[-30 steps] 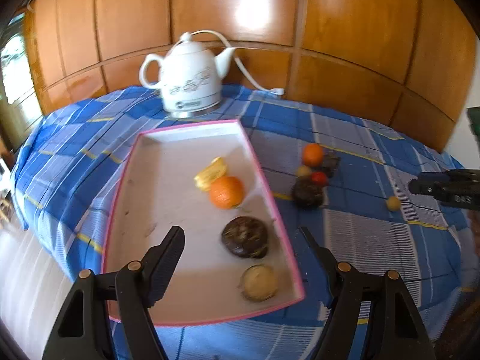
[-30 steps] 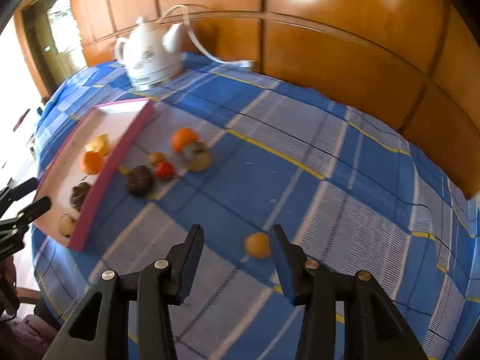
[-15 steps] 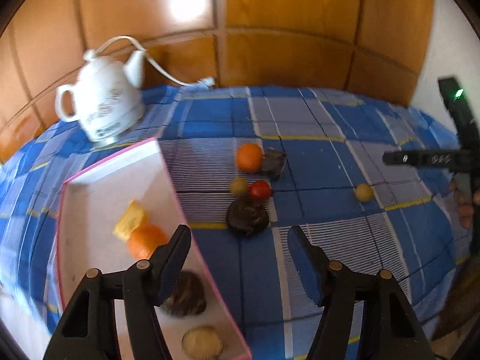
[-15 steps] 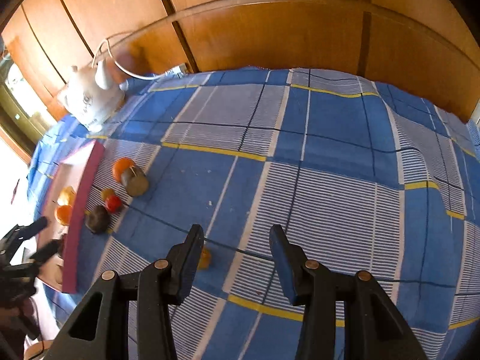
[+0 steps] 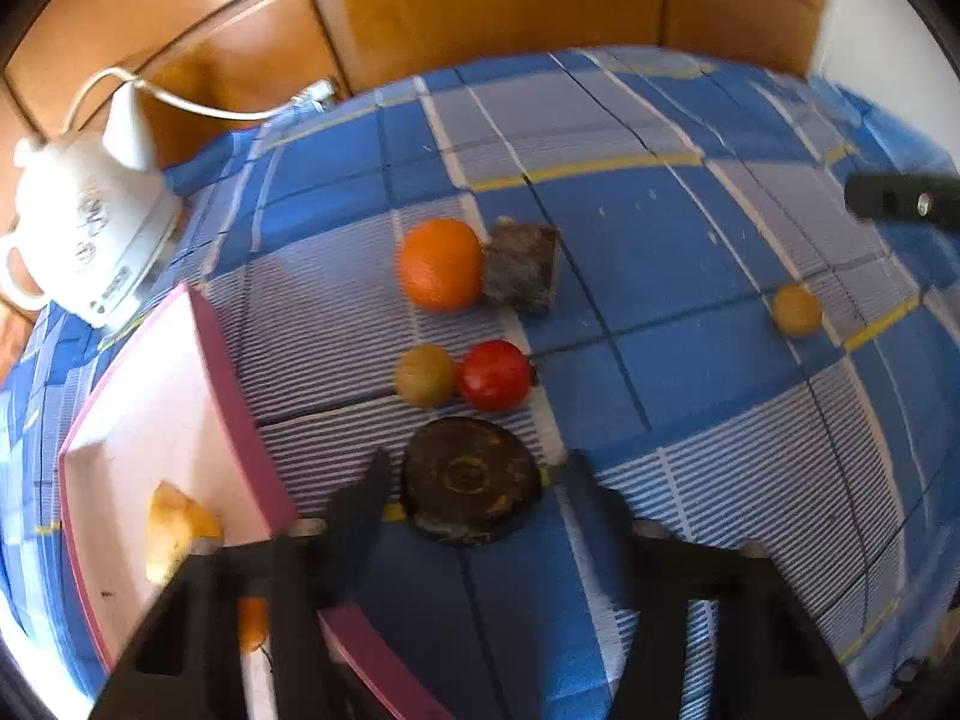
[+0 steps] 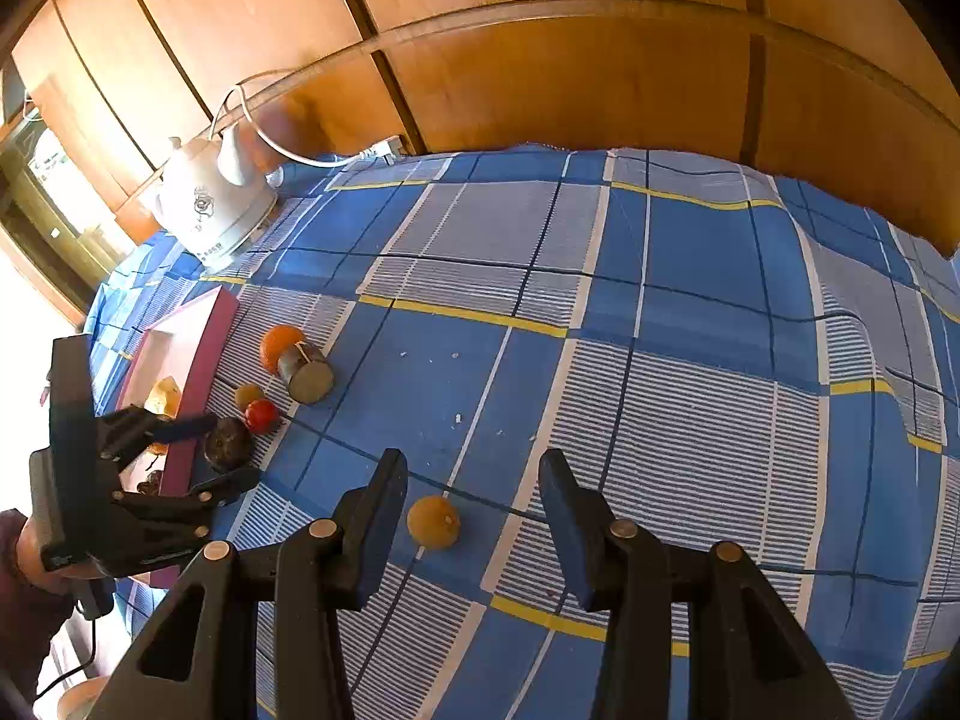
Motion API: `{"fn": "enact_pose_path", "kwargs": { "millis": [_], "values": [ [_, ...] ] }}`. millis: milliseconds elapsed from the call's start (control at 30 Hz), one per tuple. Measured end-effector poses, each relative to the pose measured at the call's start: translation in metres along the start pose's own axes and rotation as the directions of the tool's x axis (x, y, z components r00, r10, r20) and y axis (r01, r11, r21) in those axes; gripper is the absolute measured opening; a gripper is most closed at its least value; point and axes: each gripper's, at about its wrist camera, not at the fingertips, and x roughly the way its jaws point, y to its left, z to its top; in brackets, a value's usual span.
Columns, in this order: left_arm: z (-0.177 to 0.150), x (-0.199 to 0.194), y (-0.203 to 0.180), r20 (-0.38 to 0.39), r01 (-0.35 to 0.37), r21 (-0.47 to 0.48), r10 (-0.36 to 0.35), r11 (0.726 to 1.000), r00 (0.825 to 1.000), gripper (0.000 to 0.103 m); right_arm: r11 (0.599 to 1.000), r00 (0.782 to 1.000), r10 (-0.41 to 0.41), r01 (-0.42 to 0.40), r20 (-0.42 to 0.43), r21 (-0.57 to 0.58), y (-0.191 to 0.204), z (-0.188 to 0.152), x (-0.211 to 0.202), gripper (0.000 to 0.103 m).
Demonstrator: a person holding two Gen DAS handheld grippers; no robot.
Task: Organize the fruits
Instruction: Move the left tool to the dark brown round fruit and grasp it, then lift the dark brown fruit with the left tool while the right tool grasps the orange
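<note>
My left gripper point(image 5: 474, 468) is open, its fingers on either side of a dark round fruit point(image 5: 471, 489) on the blue cloth, beside the pink-rimmed tray point(image 5: 234, 372). Beyond it lie a red fruit point(image 5: 497, 375), a greenish fruit point(image 5: 425, 375), an orange point(image 5: 441, 264) and a dark cut piece point(image 5: 521, 267). The tray holds a yellow piece point(image 5: 177, 525) and an orange. My right gripper point(image 6: 474, 480) is open, its fingers around a small yellow fruit point(image 6: 433, 522) on the cloth without touching it. The left gripper point(image 6: 222, 450) also shows in the right wrist view.
A white kettle point(image 5: 84, 228) with a cord stands at the back left by the wood-panelled wall point(image 6: 540, 60). The blue checked cloth point(image 6: 660, 330) covers the table, whose edge curves away at right.
My left gripper has swung right from over the tray and come down around the dark round fruit. My right gripper has come back around the small yellow fruit.
</note>
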Motion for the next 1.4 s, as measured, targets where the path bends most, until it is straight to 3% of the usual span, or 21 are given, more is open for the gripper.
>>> {"fn": "enact_pose_path", "kwargs": {
  "millis": [133,367,467,533,933,1233,1400],
  "values": [
    [-0.003,-0.004,-0.009,0.035,-0.013,-0.014,0.013,1.0,0.999,0.047,1.0,1.0,-0.005,0.005,0.007,-0.004,0.0,0.0,-0.002,0.046],
    [-0.041,-0.028,-0.056,0.178,0.049,-0.107,-0.03,0.993,0.984,0.047,1.0,1.0,0.001,-0.001,0.009,0.005,-0.001,-0.002,-0.004,0.046],
    [-0.057,-0.027,-0.071,0.228,0.007,-0.165,0.031,0.986,0.973,0.048,1.0,1.0,0.007,-0.007,0.002,-0.003,0.001,-0.004,-0.002,0.046],
    [-0.062,-0.025,-0.073,0.256,0.0,-0.201,0.053,0.98,0.965,0.048,1.0,1.0,0.013,-0.013,-0.005,-0.01,0.003,-0.005,-0.001,0.046],
    [-0.07,-0.021,-0.072,0.341,0.014,-0.203,0.057,0.979,0.938,0.048,0.994,0.995,0.063,-0.07,-0.083,-0.079,0.023,-0.018,0.019,0.046],
    [-0.073,-0.021,-0.072,0.368,0.023,-0.198,0.053,0.98,0.928,0.048,0.968,0.986,0.123,-0.145,-0.114,-0.204,0.078,0.013,0.031,0.047],
    [-0.074,-0.021,-0.071,0.379,0.031,-0.198,0.047,0.98,0.924,0.048,0.935,0.987,0.085,-0.127,-0.138,-0.331,0.127,0.047,0.06,0.053]
  ]
}}
